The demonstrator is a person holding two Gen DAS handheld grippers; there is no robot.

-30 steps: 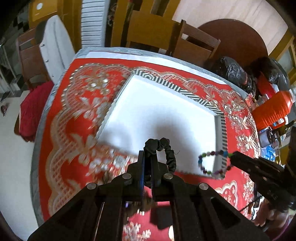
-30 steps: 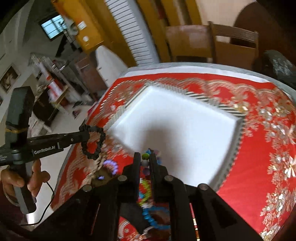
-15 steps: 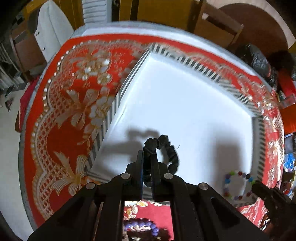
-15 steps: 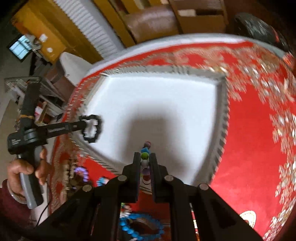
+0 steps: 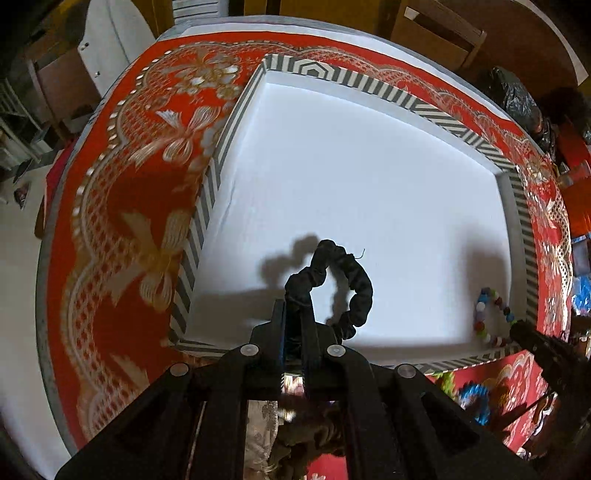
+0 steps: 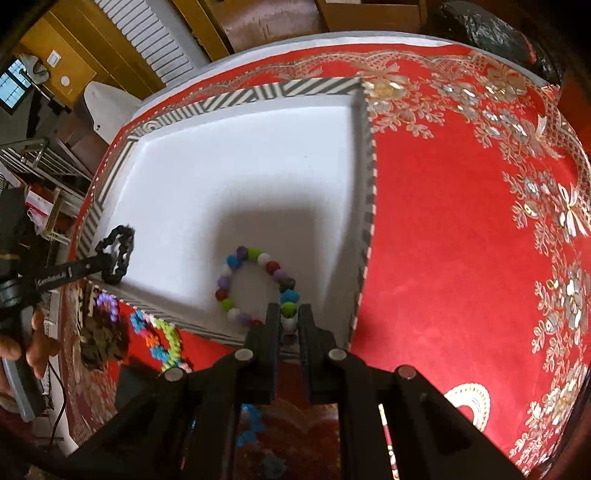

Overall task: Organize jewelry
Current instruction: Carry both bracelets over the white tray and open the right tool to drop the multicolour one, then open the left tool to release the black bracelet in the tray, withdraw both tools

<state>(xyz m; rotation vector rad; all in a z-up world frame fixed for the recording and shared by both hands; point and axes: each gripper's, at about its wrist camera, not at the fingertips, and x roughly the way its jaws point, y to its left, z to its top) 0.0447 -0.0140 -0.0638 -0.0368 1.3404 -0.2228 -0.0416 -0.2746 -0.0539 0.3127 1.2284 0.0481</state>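
Note:
A white tray with a striped rim (image 5: pixel 207 206) (image 6: pixel 317 86) lies on the red patterned cloth. My left gripper (image 5: pixel 293 314) is shut on a black fabric scrunchie (image 5: pixel 354 288), held over the tray's near left part; it also shows in the right wrist view (image 6: pixel 118 254). My right gripper (image 6: pixel 288 314) is shut on a multicoloured bead bracelet (image 6: pixel 236 266), which rests on the tray floor in the near right corner; the bracelet also shows in the left wrist view (image 5: pixel 487 314).
More bracelets lie on the cloth in front of the tray: a purple one (image 6: pixel 107 302), a colourful one (image 6: pixel 162 339) and a blue one (image 5: pixel 476 398). Wooden chairs (image 5: pixel 436 33) and black bags (image 5: pixel 517 99) stand beyond the table.
Both grippers have moved forward and down over the tray. The bead bracelet now lies flat on the tray floor. The scrunchie hangs lower over the tray.

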